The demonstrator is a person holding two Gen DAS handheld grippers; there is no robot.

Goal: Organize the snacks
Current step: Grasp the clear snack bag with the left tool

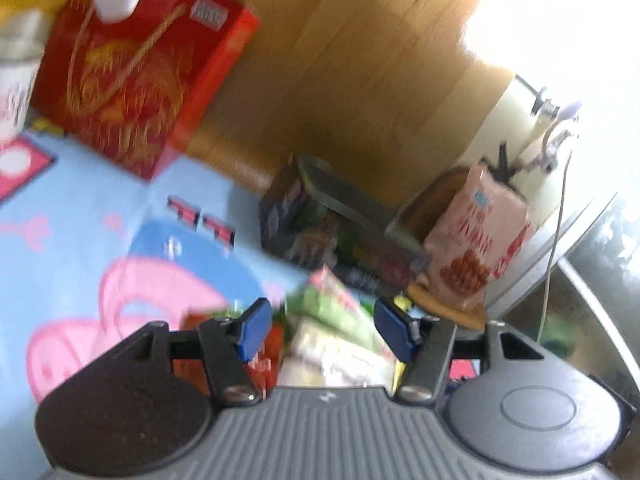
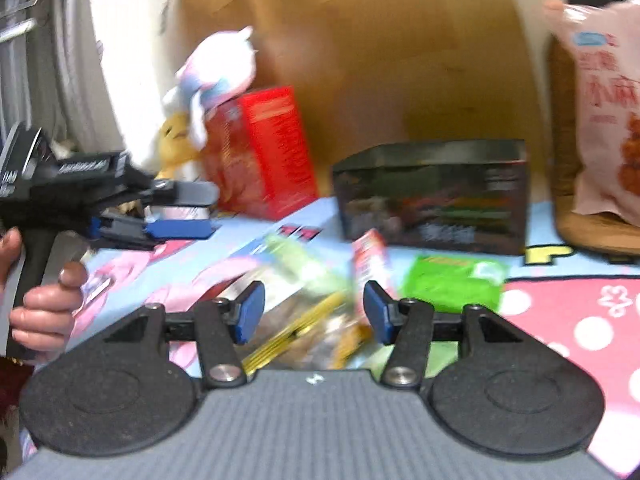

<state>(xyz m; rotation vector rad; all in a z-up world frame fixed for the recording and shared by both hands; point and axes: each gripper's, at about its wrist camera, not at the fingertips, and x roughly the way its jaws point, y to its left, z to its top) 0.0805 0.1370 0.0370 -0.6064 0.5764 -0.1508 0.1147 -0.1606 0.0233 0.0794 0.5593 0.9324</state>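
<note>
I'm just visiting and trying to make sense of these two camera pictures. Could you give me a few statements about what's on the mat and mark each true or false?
1. The red box stands upright at the back of the mat. True.
2. The dark box sits left of the red box in the right wrist view. False: it sits to the right.
3. The right gripper is clamped on the pink bag. False: its jaws are open above loose snack packets.
4. A soft toy rests on top of the red box. True.
</note>
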